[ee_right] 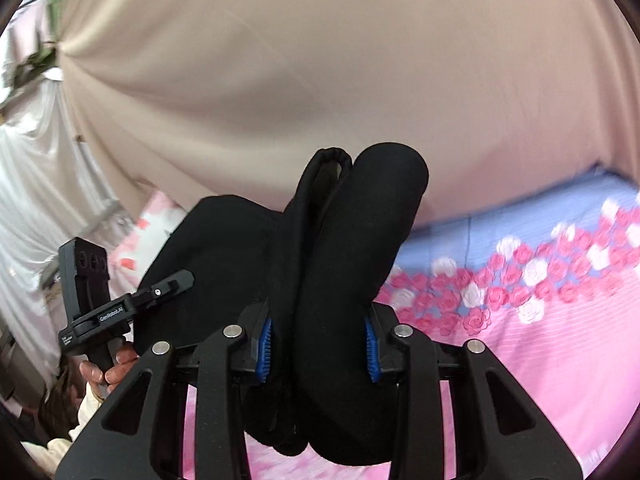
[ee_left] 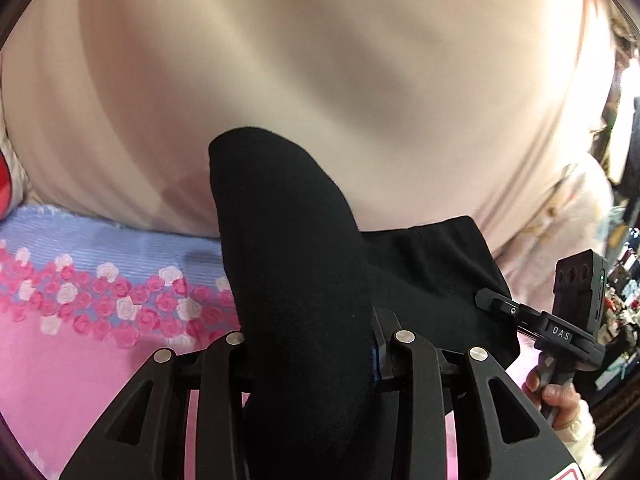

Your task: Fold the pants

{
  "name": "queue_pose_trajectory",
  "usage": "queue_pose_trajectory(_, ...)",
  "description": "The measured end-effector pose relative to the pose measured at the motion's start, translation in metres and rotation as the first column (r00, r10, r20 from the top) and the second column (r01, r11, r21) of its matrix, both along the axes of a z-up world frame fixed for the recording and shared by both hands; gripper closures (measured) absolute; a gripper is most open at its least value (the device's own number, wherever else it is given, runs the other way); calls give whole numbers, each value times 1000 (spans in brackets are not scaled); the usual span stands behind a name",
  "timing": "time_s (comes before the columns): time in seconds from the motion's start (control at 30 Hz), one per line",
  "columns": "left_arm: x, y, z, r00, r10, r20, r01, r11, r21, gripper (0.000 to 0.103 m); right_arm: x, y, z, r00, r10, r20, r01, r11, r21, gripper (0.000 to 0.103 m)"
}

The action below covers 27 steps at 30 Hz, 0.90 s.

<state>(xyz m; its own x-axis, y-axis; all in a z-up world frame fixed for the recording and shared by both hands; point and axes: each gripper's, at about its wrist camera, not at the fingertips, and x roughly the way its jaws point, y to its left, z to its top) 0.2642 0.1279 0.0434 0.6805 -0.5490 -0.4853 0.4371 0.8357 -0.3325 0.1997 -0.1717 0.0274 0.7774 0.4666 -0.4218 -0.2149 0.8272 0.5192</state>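
Beige curtain (ee_left: pixel 320 80) blocks ahead; floral bedsheet (ee_right: pixel 540 320) open (black pants (ee_right: pixel 340 280) fill both jaws).

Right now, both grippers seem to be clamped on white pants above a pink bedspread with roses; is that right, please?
Not quite: the pants are black, not white. The right wrist view shows the dark fabric bunched between the right gripper's blue-padded fingers, and the left wrist view shows the left gripper clamped on it too. The pink bedspread with roses is correct.

Wrist views close over shared bedspread (ee_left: pixel 80 360), facing, seemingly, a curtain (ee_left: pixel 320 60).
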Motion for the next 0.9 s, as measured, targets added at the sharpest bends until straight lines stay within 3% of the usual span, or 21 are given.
queue_pose_trajectory(0.23,79,0,-104,986,86,-146,-81,996,40,71,72,-18,-110,978,-52,-203,60,998,33,70)
queue_pose_trajectory(0.33,91,17,-131,962,102,-253,-107,994,-6,55,80,-30,-126,957,-14,-290,51,991,123,57)
queue_pose_trajectory(0.37,92,21,-133,958,110,-265,-117,993,-9,47,79,-30,-125,955,-12,-298,44,994,98,48)
queue_pose_trajectory(0.43,87,29,-132,944,169,-283,-169,985,24,34,71,-29,-119,954,-30,-299,49,997,54,42)
queue_pose_trajectory(0.47,80,36,-128,941,197,-276,-196,980,31,34,61,-34,-113,952,-78,-296,87,996,19,36)
queue_pose_trajectory(0.6,35,81,-95,936,296,-189,-294,955,38,34,4,-63,-79,949,-225,-220,227,974,-16,34)
queue_pose_trajectory(0.67,18,94,-74,926,338,-166,-332,941,62,35,-15,-49,-51,971,-180,-156,178,984,-26,36)
queue_pose_trajectory(0.77,0,72,-46,941,303,-149,-297,953,64,35,-17,7,-30,994,-40,-101,32,996,-78,37)
queue_pose_trajectory(0.83,-5,36,-49,951,267,-157,-251,961,114,30,-4,46,-40,991,54,-121,-68,991,-116,39)
queue_pose_trajectory(0.9,-2,1,-72,948,273,-164,-232,944,234,27,18,68,-74,978,19,-206,-67,971,-230,40)
